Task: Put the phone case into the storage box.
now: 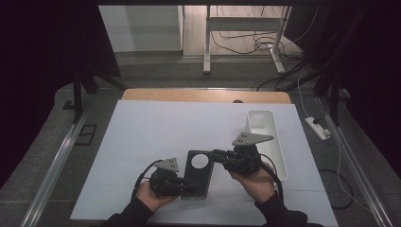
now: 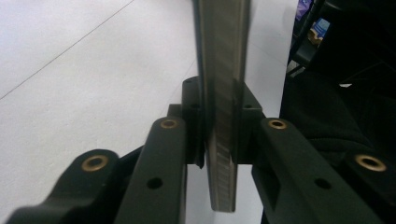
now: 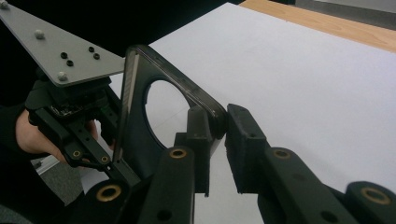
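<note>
A dark phone case (image 1: pixel 197 174) with a round camera hole is held just above the white table (image 1: pixel 156 132) between two hand-held grippers, its long axis running near to far. The left gripper (image 1: pixel 185 185) is clamped on the near left edge, the case seen edge-on between its pads; the right gripper (image 1: pixel 218 156) is closed on the far right corner. A white tray (image 1: pixel 279 156) is seen to the right
</note>
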The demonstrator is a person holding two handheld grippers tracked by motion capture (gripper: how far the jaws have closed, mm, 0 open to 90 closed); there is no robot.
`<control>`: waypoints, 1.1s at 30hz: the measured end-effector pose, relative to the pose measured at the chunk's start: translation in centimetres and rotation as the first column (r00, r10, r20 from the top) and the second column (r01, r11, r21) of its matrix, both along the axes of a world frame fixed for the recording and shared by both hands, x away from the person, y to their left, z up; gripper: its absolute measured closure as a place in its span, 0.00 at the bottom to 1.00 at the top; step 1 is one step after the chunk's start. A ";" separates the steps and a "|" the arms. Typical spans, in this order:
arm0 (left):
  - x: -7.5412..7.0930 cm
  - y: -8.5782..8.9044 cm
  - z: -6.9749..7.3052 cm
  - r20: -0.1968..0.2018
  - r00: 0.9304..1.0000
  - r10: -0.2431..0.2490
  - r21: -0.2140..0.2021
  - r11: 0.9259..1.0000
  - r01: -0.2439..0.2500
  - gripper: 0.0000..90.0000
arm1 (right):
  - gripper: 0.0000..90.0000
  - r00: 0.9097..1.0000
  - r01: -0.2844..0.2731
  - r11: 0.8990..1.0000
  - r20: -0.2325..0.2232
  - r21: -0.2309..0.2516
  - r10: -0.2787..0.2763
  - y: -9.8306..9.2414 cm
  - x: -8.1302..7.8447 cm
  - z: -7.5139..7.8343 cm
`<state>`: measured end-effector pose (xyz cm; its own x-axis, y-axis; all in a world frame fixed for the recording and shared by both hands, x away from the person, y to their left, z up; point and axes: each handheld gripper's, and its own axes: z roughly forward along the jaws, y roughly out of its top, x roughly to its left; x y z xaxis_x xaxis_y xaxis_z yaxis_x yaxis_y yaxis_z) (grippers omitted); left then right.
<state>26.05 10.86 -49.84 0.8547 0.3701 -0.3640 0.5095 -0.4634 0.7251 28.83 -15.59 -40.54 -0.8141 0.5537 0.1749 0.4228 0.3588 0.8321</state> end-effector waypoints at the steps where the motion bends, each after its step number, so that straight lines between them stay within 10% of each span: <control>1: 0.0 0.0 0.0 0.004 1.000 0.001 0.000 1.000 -0.001 0.83 | 0.88 1.000 -0.002 1.000 0.001 0.000 0.002 0.1 0.0 0.0; 26: -0.8 1.1 1.3 0.128 0.990 0.061 0.017 0.998 -0.064 0.17 | 0.89 0.998 0.030 0.999 0.052 -0.015 -0.029 -0.8 -0.1 1.3; 33: -1.3 2.1 1.5 0.162 0.983 0.085 0.032 0.995 -0.092 0.12 | 0.89 0.997 0.044 0.999 0.067 -0.015 -0.043 -1.6 0.2 1.9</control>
<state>24.72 12.94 -48.29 0.8640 0.4582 -0.2086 0.4283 -0.4512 0.7830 29.01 -17.15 -38.65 -0.7989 0.5910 0.1117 0.3819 0.3549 0.8534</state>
